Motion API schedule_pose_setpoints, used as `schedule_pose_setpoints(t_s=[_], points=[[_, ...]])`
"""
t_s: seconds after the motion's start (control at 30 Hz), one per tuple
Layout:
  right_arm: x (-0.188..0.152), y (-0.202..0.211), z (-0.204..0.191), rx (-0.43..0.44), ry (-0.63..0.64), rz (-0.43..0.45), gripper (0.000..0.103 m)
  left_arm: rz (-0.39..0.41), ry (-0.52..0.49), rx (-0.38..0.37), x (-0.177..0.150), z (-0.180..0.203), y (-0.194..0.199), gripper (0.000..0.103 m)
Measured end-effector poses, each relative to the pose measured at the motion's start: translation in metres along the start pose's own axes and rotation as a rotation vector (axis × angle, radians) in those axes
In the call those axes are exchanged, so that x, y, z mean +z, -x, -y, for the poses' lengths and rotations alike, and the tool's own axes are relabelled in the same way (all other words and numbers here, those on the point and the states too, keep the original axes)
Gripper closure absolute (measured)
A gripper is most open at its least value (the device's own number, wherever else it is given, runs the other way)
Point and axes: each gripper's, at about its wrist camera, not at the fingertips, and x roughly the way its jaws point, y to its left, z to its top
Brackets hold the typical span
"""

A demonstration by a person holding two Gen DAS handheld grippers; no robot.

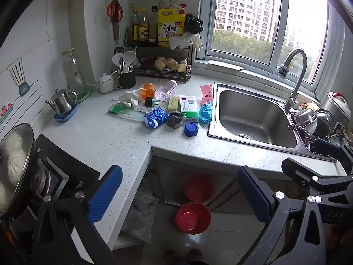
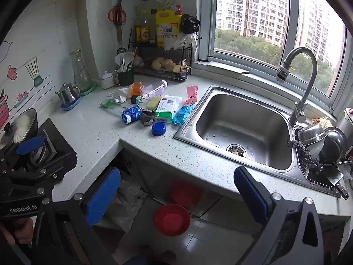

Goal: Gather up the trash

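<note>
Trash point(image 1: 176, 108) litters a speckled corner countertop point(image 1: 92, 137) beside the sink point(image 1: 253, 114); both grippers' jaws gape, empty.

The pan lid point(image 1: 15, 165) beside the stove is cut off by the left edge in the left wrist view. In the right wrist view the left gripper point(image 2: 24, 154) shows only in part, its far side lost past the frame edge. Under the counter point(image 1: 106, 139), a crumpled clear plastic bag point(image 1: 139, 218) sits in shadow; its contents cannot be told. The red bowl point(image 1: 193, 217) on the floor has a blurred red shape just behind it, unidentifiable. Print on the white box point(image 1: 188, 108) beside the sink point(image 1: 253, 114) is too small to read. Right of the sink, the stacked dishes point(image 2: 324, 141) run past the frame edge.
</note>
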Motion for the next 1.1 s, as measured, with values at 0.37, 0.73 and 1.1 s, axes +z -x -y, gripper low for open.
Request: schedule_pose_setpoints(t_s=[0.37,0.73,1.1], points=[[-0.001,0.003,0.002,0.011,-0.006,0.011,0.0,-0.024,0.0,-0.009,0.0,0.002,-0.001,0.0],[0.0,0.003,-0.001,0.0,0.004,0.0,0.0,-0.023,0.012,-0.018,-0.002,0.001,0.001,0.0],[-0.002,0.004,0.001,0.005,0.003,0.0,0.0,-0.021,0.002,-0.016,-0.003,0.005,0.005,0.0]])
